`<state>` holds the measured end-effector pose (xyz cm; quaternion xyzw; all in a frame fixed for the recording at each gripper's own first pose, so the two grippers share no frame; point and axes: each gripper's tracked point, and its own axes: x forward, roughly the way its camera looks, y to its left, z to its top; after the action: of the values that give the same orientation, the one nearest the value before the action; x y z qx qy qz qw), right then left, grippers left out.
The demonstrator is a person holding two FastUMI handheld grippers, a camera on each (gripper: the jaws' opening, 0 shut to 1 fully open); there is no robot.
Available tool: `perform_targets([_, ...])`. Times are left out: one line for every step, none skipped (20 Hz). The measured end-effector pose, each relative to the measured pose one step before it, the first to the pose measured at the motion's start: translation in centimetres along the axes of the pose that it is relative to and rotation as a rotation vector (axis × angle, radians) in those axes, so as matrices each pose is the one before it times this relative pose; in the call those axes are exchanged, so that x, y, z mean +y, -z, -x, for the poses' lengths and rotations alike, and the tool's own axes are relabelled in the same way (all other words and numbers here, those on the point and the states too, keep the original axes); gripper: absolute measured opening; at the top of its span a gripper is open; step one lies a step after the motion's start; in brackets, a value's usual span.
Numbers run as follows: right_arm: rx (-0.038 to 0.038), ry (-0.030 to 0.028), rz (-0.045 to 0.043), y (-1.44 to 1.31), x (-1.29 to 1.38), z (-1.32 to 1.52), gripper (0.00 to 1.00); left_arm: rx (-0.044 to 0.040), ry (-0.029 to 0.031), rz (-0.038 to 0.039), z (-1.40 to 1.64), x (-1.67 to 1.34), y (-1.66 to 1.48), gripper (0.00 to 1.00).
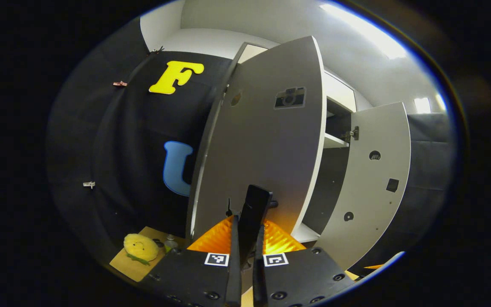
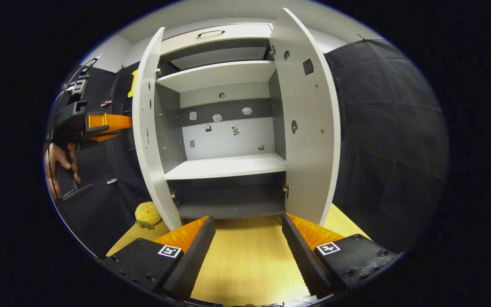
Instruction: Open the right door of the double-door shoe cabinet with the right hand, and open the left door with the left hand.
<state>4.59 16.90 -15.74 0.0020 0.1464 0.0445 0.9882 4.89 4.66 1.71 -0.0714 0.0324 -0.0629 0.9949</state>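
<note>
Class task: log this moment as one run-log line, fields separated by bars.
left gripper: shut on left door handle | right gripper: open, free | left door: open | right door: open

left view close, right view back, sharing cabinet [image 2: 228, 128]

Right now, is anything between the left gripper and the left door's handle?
No. The left gripper is shut on the black handle of the left door, with nothing visible between them.
</note>
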Motion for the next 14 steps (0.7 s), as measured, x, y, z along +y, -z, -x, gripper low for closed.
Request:
perform_targets([-0.00037,-0.00633,0.00204,0.008,0.507,0.124,0.99,-0.00758,-0.01795,0.00191,0.474,0.89,-0.252,0.15])
perform_targets([0.00087,-0.00449,0.00642,0.023,0.325,-0.066,0.99,-0.005,-0.01922,0.01049,0.394,1.014,-0.03,0.15])
perform_targets([0.00206,-0.00368,0.00598,-0.029,0.215,-0.058,0.99,-0.00857,-0.01703,0.01085,0.313,0.991,-0.36,0.14])
perform_targets([0.00147,-0.00483,0.0011,0.007,0.258,-0.152,0.99,-0.00424,-0.01865,-0.00572,0.417,0.928,-0.312,0.14])
perform_targets([0.00035,-0.00507,-0.00377,-0.119,0.291,0.003,0.99,-0.00753,-0.02735,-0.0489,0.321,1.295,-0.372,0.12])
perform_targets([-0.00035,-0.00398,-0.0051,-0.108,0.173,-0.107,0.99,-0.0101,-0.03829,-0.06827,0.086,1.82,-0.406,0.11])
perform_targets([-0.001,-0.00293,-0.00342,-0.12,0.147,-0.081,0.99,0.00263,-0.05744,-0.04869,0.039,2.197,-0.297,0.05])
perform_targets([-0.00392,-0.00039,-0.00054,-0.227,0.085,-0.061,0.99,-0.0012,0.02006,-0.01908,-0.047,0.904,0.263,0.05])
perform_targets([-0.00523,0.00208,0.00137,-0.207,-0.059,-0.006,0.99,0.00634,0.06237,0.05143,0.068,-0.579,0.209,0.05])
perform_targets([-0.0027,0.00185,0.00095,-0.119,-0.209,-0.145,0.99,0.00651,0.0237,0.04874,0.001,-0.82,0.003,0.05])
perform_targets([-0.00171,0.00151,0.00088,-0.068,-0.039,-0.063,0.99,-0.00111,-0.00257,-0.00517,-0.064,-0.07,-0.057,0.05])
perform_targets([0.00126,0.00386,0.00038,-0.132,0.354,-0.246,0.99,-0.00141,-0.01186,-0.03046,-0.019,0.484,-0.217,0.05])
perform_targets([0.00302,0.00544,-0.00103,-0.091,-0.028,-0.206,0.99,0.00506,-0.01589,-0.02748,0.193,0.346,0.012,0.05])
perform_targets([-0.00152,0.00758,-0.00356,-0.155,-0.724,0.114,0.99,0.00356,-0.0041,-0.01195,0.087,-0.23,0.168,0.05])
